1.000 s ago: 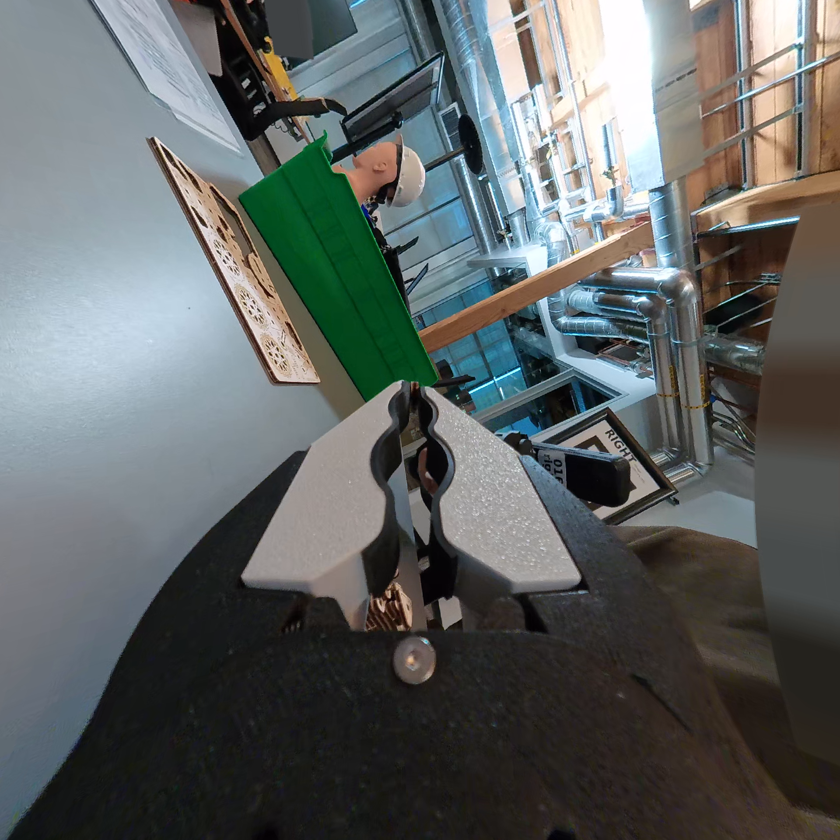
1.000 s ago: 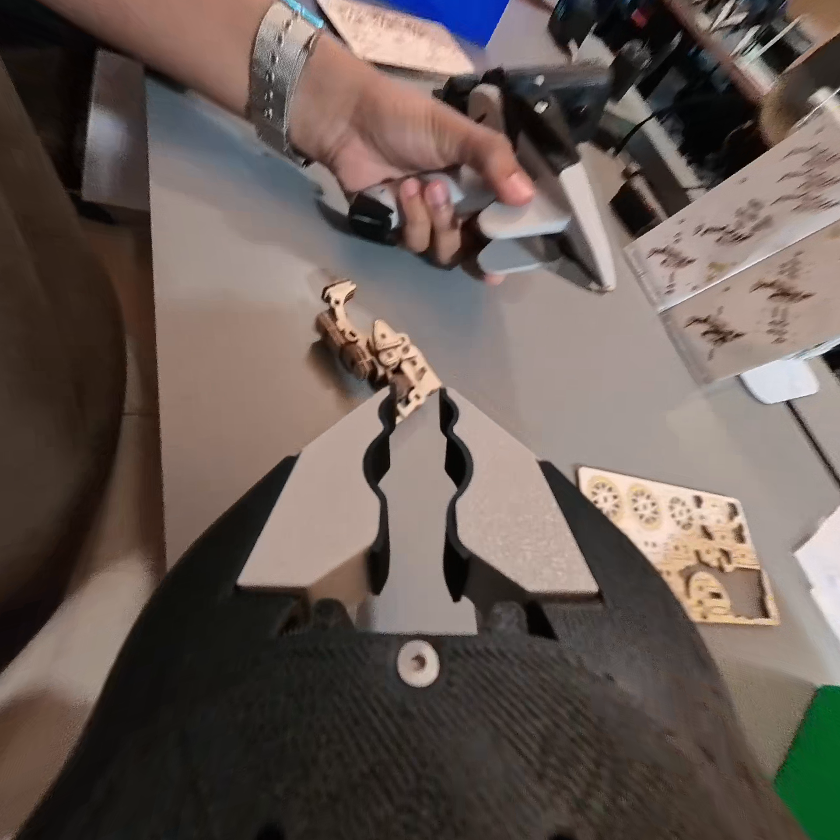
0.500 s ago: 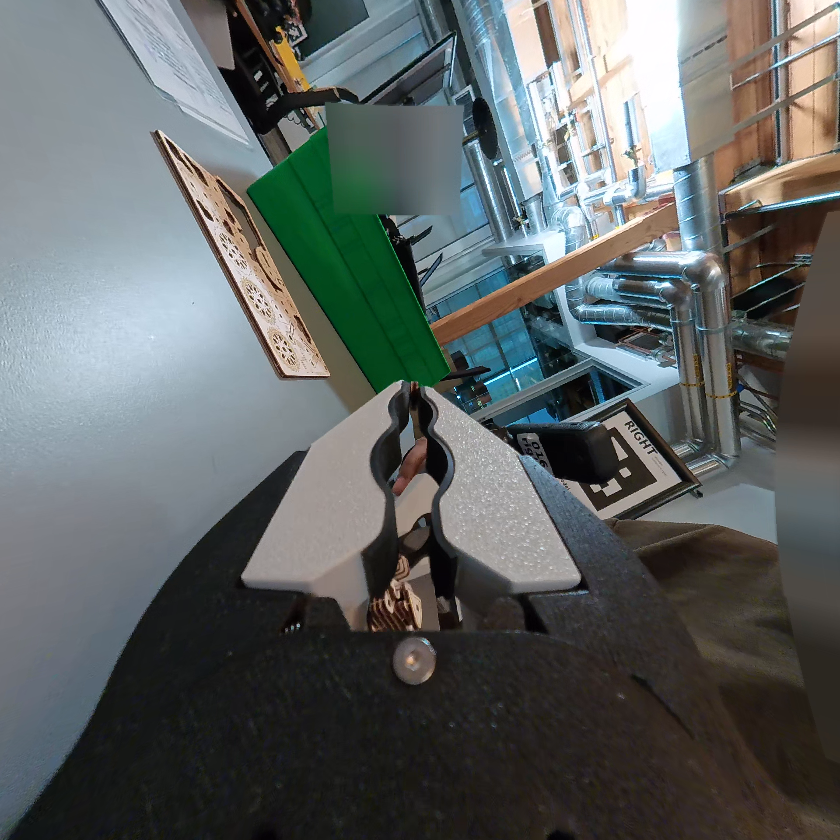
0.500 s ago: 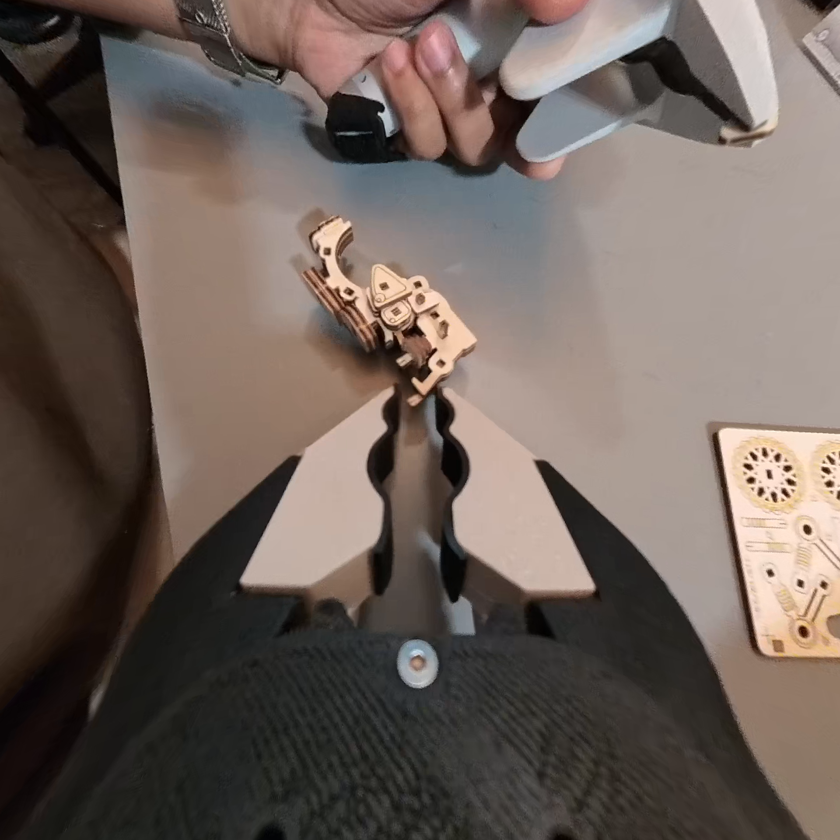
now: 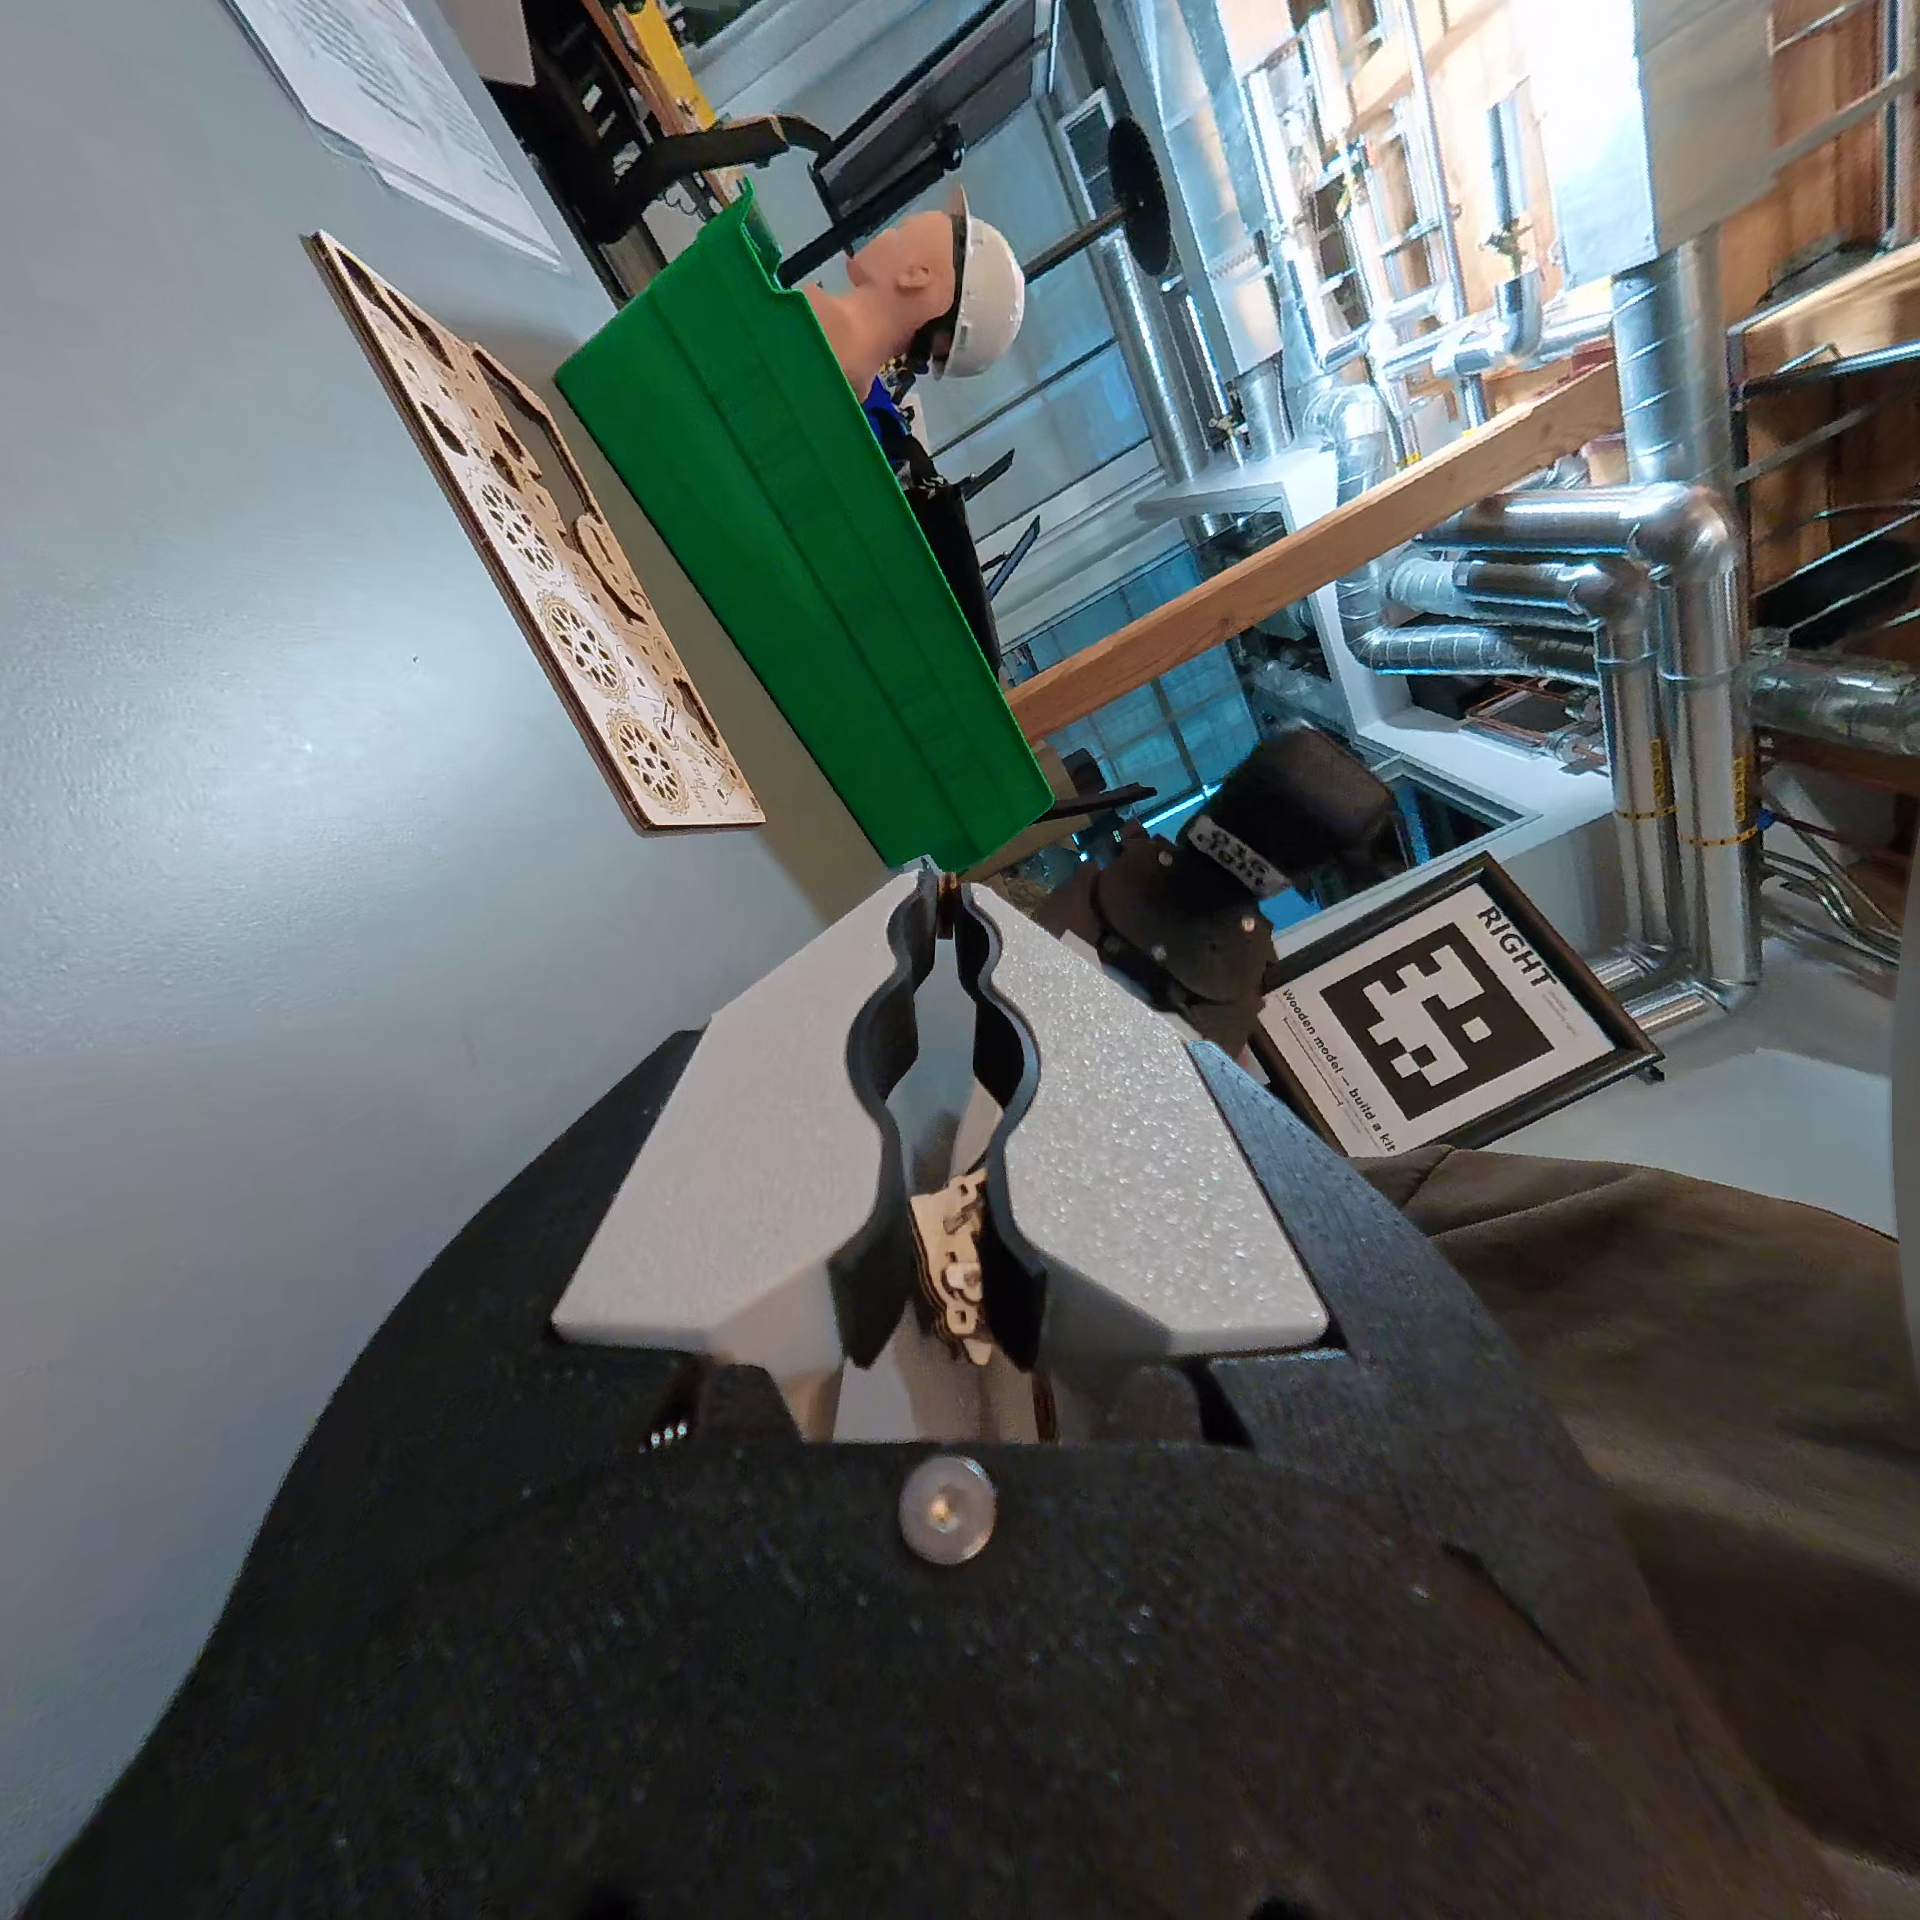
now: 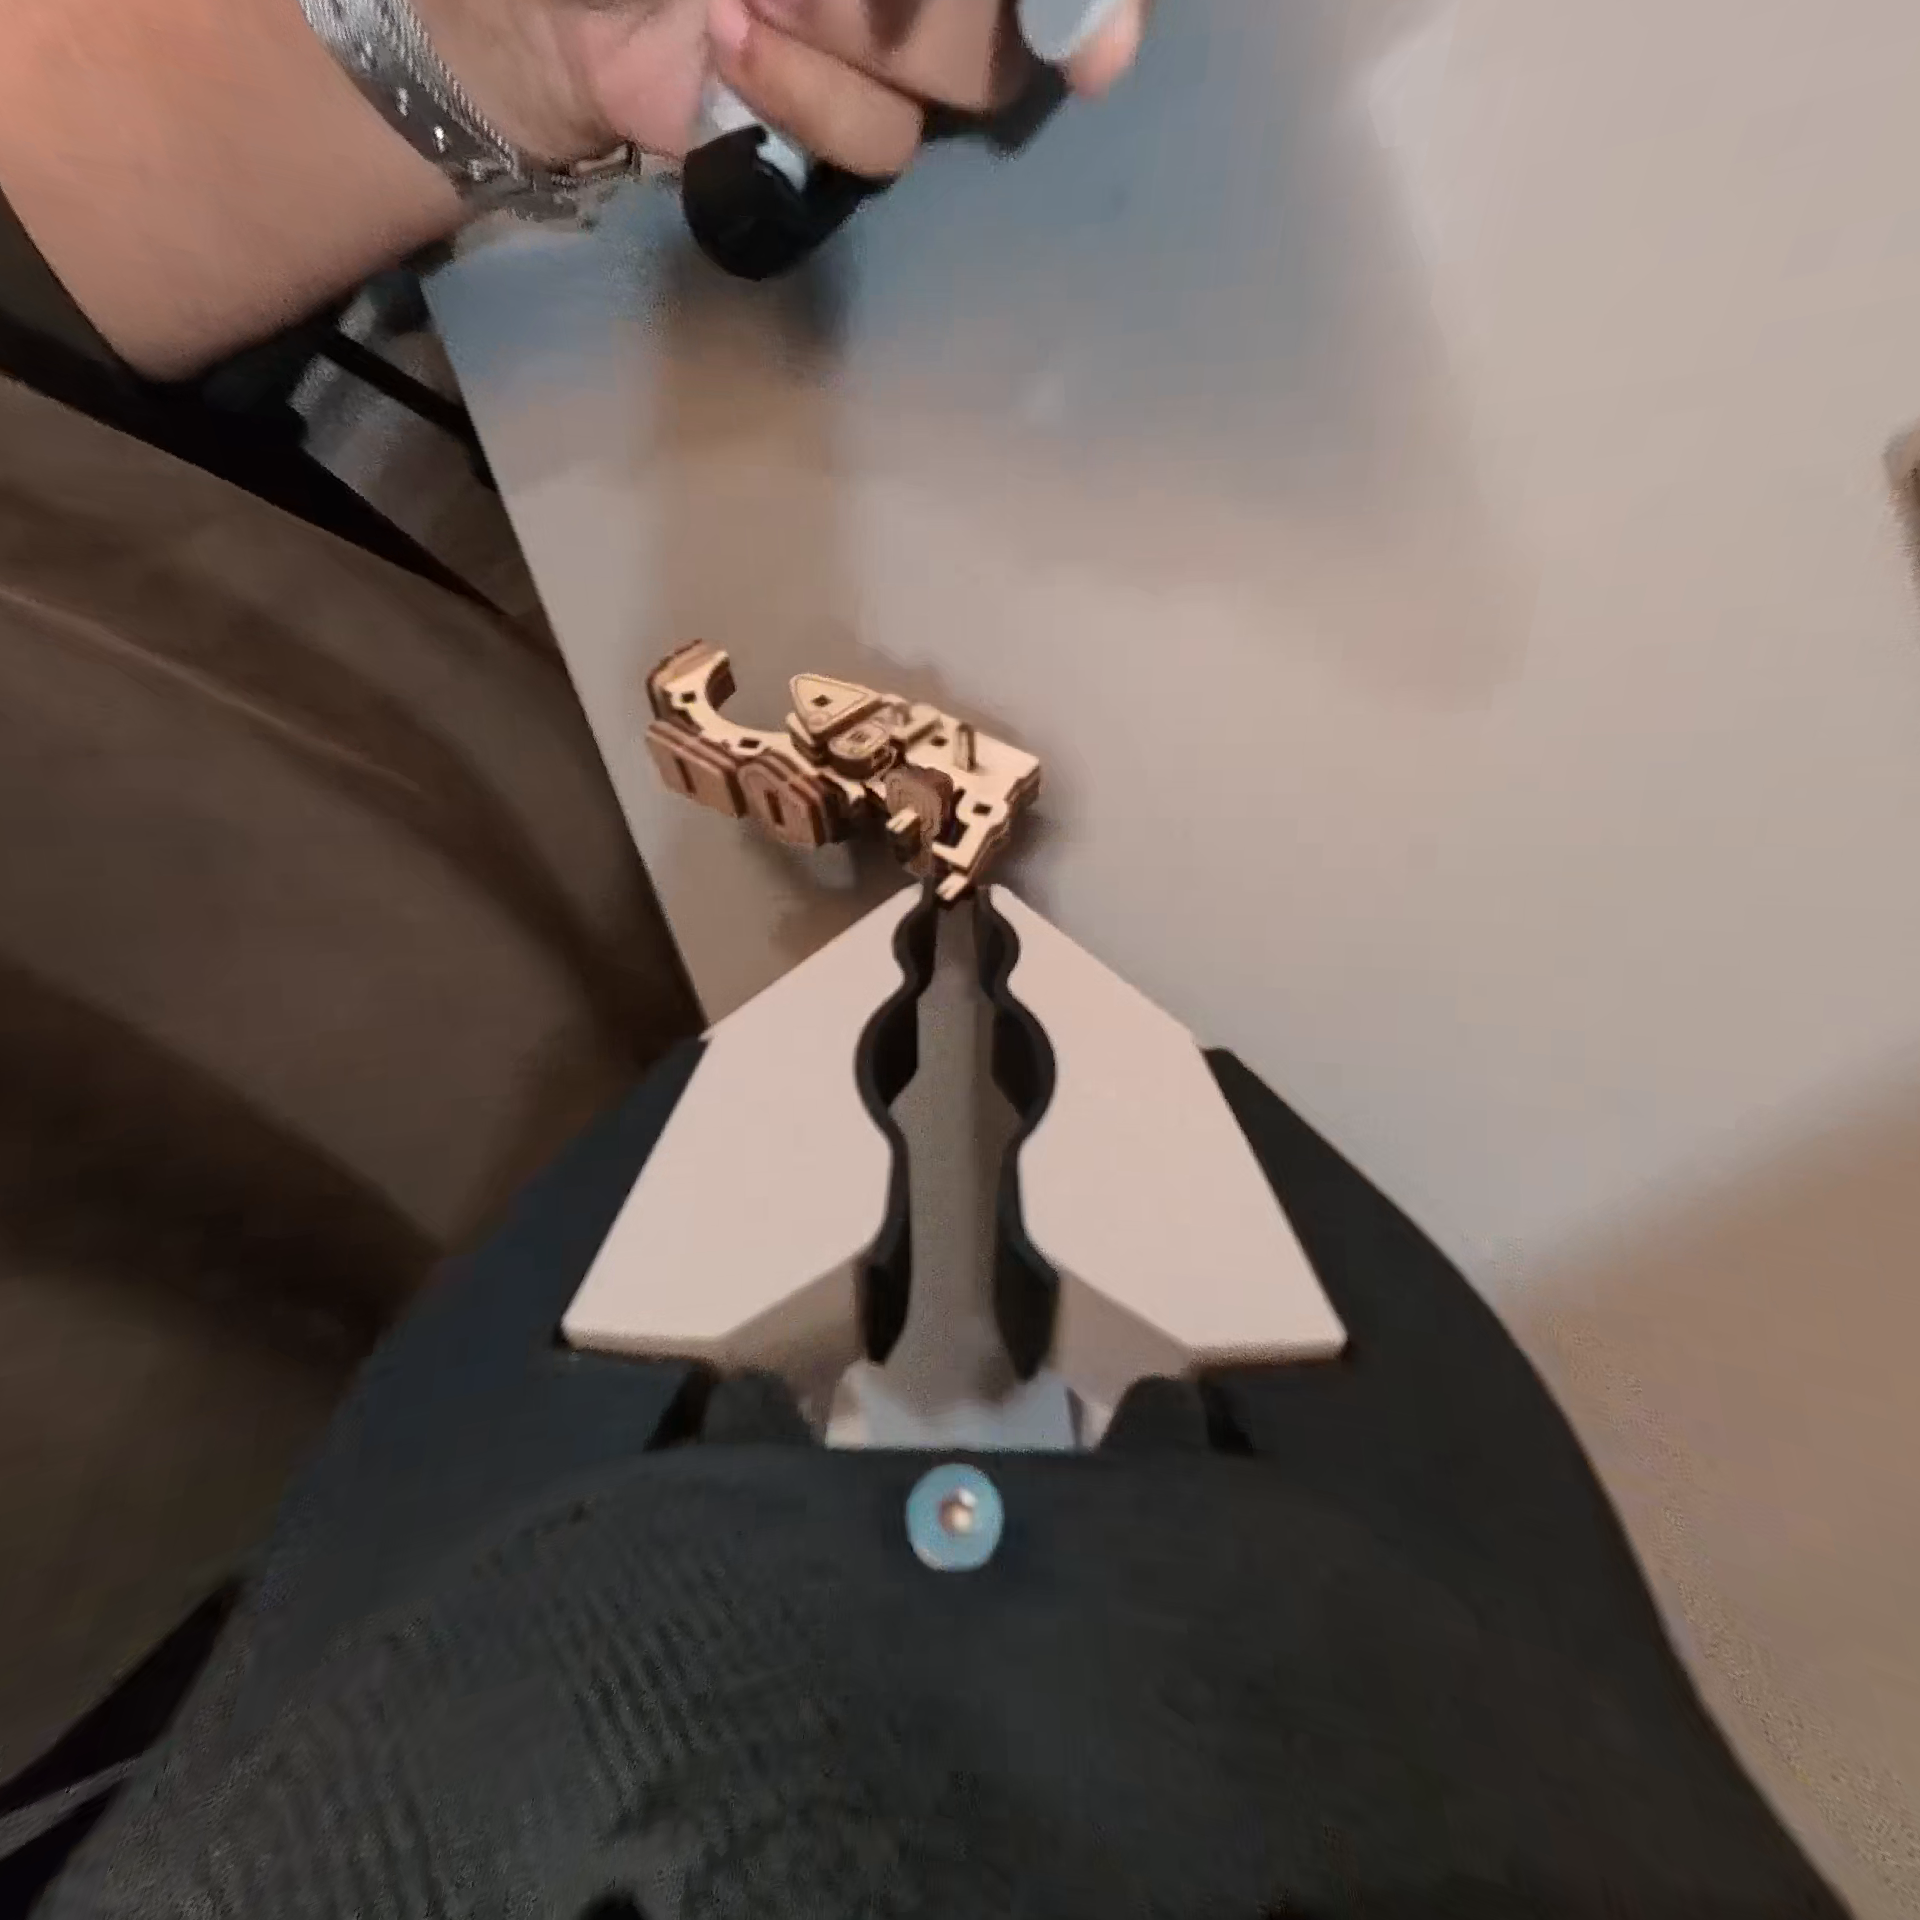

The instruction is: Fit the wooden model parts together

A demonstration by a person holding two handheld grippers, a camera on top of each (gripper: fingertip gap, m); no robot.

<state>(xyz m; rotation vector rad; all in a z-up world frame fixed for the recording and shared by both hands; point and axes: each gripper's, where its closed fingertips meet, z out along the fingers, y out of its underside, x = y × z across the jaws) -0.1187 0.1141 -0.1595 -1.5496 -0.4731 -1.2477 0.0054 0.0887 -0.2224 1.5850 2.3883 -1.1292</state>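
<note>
**Both grippers closing in at the wooden model**

Jaws on the left gripper [image 5: 945,909] are pressing almost together at the tips, and we are seeing a thin wooden sliver [image 5: 948,896] pinched between them. Jaws on the right gripper [image 6: 948,914] are standing narrow, with a slim strip of table [image 6: 1351,520] showing between them. A corner tab of the model [image 6: 831,769] is reaching right into their tips, but we cannot tell whether they are actually clamping it.

From the right wrist view, we are finding the model lying on the grey table at 12 o'clock, just past the fingertips. Its body is stretching toward 10 o'clock, and its hooked end is sitting close to the table's edge. At 11 o'clock, against the top border, a hand [image 6: 748,83] with a metal watch strap [image 6: 436,135] is gripping a handle; it is too blurred to say more. Brown cloth [image 6: 260,831] is filling the 9 o'clock side.

From the left wrist view, which is tilted hard, we are glimpsing part of the model [image 5: 951,1278] through the gap low between the fingers. A parts sheet [image 5: 561,561] is lying on the table at 11 o'clock. A green bin [image 5: 790,540] is standing just beside it, nearer 12 o'clock. A framed marker card [image 5: 1444,1018] is sitting at 2 o'clock.
</note>
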